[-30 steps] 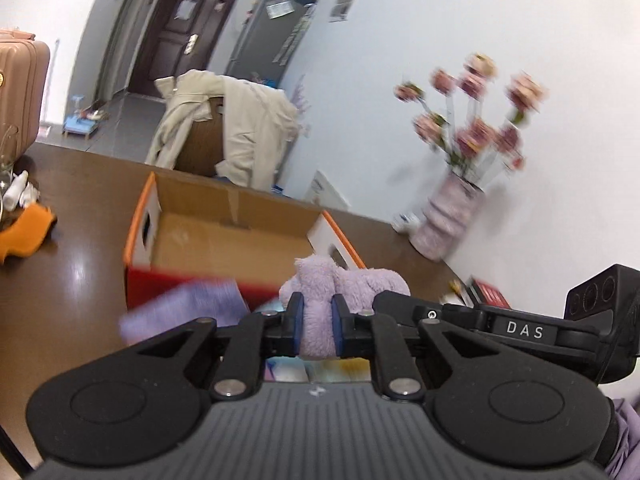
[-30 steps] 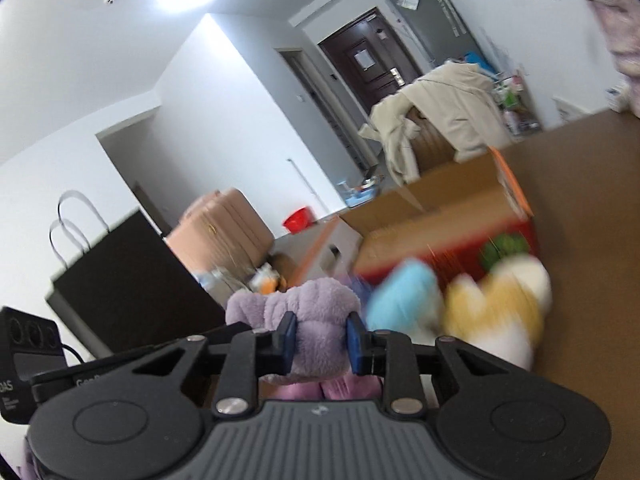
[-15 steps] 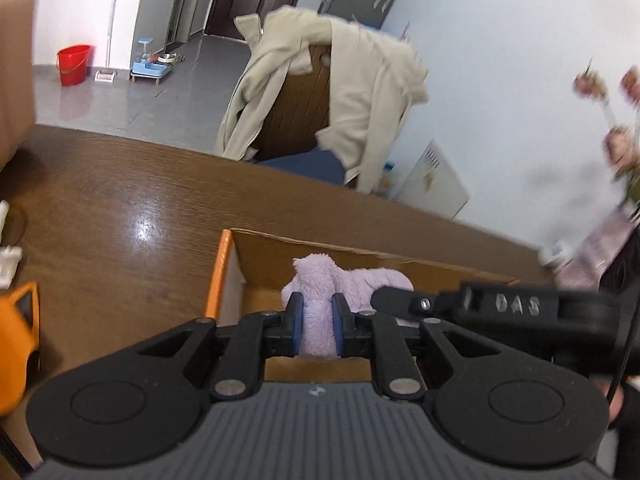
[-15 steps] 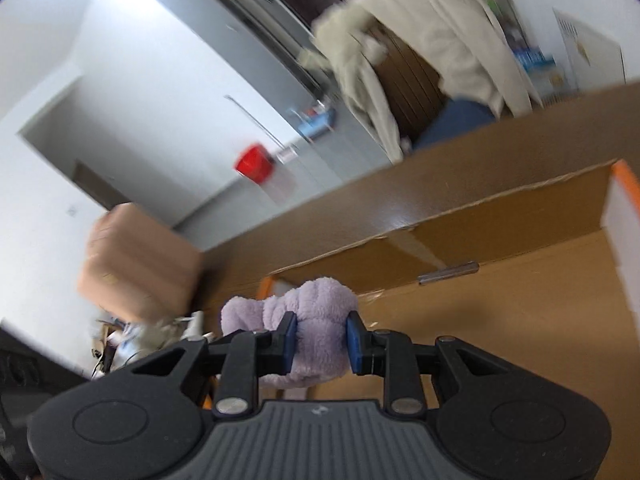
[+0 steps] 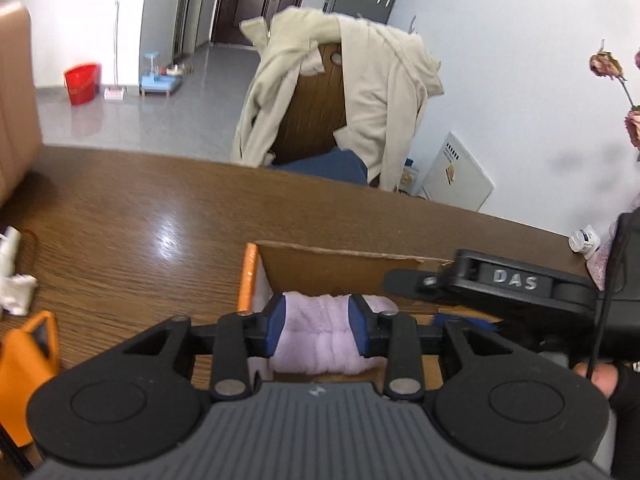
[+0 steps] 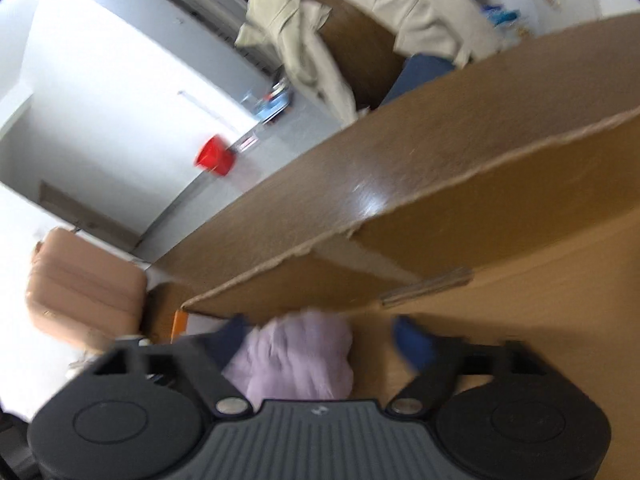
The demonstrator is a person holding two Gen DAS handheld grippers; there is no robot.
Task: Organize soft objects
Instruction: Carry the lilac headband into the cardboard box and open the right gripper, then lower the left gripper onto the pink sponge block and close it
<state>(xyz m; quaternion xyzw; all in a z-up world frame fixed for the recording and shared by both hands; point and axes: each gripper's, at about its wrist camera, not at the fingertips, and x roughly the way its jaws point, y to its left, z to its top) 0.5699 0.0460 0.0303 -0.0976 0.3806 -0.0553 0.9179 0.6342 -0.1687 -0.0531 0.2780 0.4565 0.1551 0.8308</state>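
Note:
A lilac plush toy (image 5: 316, 334) lies inside the open cardboard box (image 5: 340, 266) with an orange rim on the brown wooden table. My left gripper (image 5: 317, 326) has its blue pads on either side of the plush, spread wider than before but still touching it. My right gripper (image 6: 324, 338) is open wide over the box; the plush (image 6: 298, 354) sits between its fingers, near the left one, clear of the right pad. The right gripper's body (image 5: 516, 284) shows in the left wrist view, beside the plush.
A chair draped with a beige coat (image 5: 340, 96) stands behind the table. An orange object (image 5: 24, 364) and white crumpled items (image 5: 14, 284) lie at the table's left. A pink suitcase (image 6: 80, 284), a flower vase (image 5: 600, 264) and a small bottle (image 5: 584, 240) stand around.
Both grippers carried the plush over and down into the box. The right gripper opened wide and let go; the left gripper's jaws spread wider around the plush.

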